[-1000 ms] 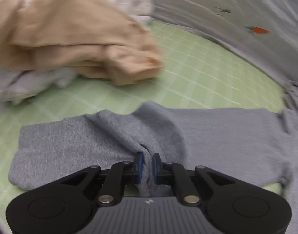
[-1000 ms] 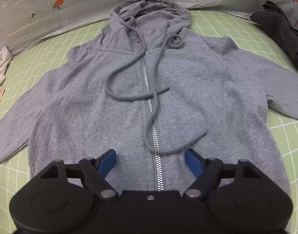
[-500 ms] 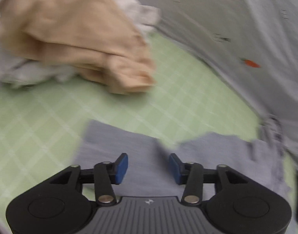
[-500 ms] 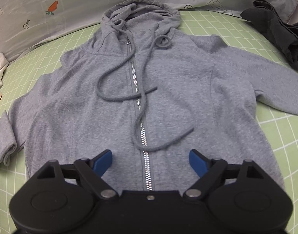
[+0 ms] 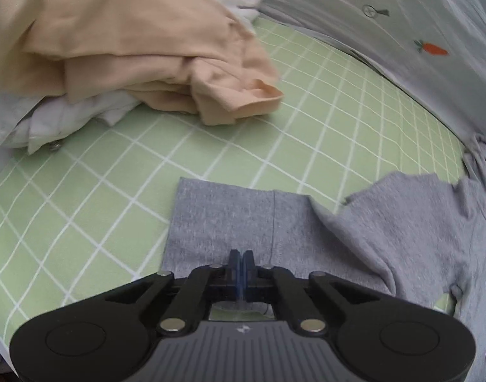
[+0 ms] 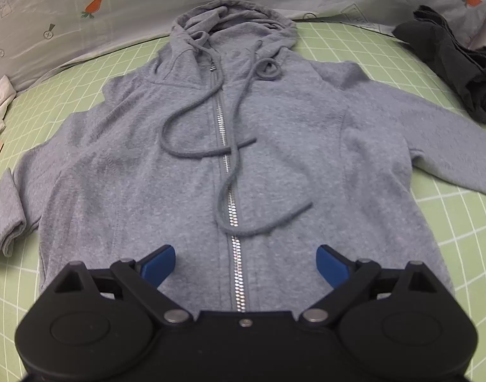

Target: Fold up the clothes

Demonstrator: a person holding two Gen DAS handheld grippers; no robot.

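Note:
A grey zip hoodie (image 6: 274,146) lies face up and spread out on the green checked sheet (image 6: 449,210), hood at the far end. My right gripper (image 6: 246,262) hovers over its lower front, straddling the zipper (image 6: 235,254); its jaws are opening wide and nothing is pinched between them. The left sleeve (image 5: 217,216) lies flat, its cuff end pointing away from me. My left gripper (image 5: 241,259) is shut over that sleeve, pads together, and I see no cloth bunched between them. From the right wrist view, that sleeve's end (image 6: 4,222) is curled at the far left.
A heap of beige clothing (image 5: 115,41) on top of white clothing (image 5: 67,117) sits beyond the left sleeve. A dark garment (image 6: 456,67) lies at the back right. A pale grey carrot-print cloth (image 5: 402,31) rises along the far edge.
My left gripper let go of the bunched sleeve, opened, then shut again; the sleeve now lies flat. My right gripper's jaws have widened over the zipper.

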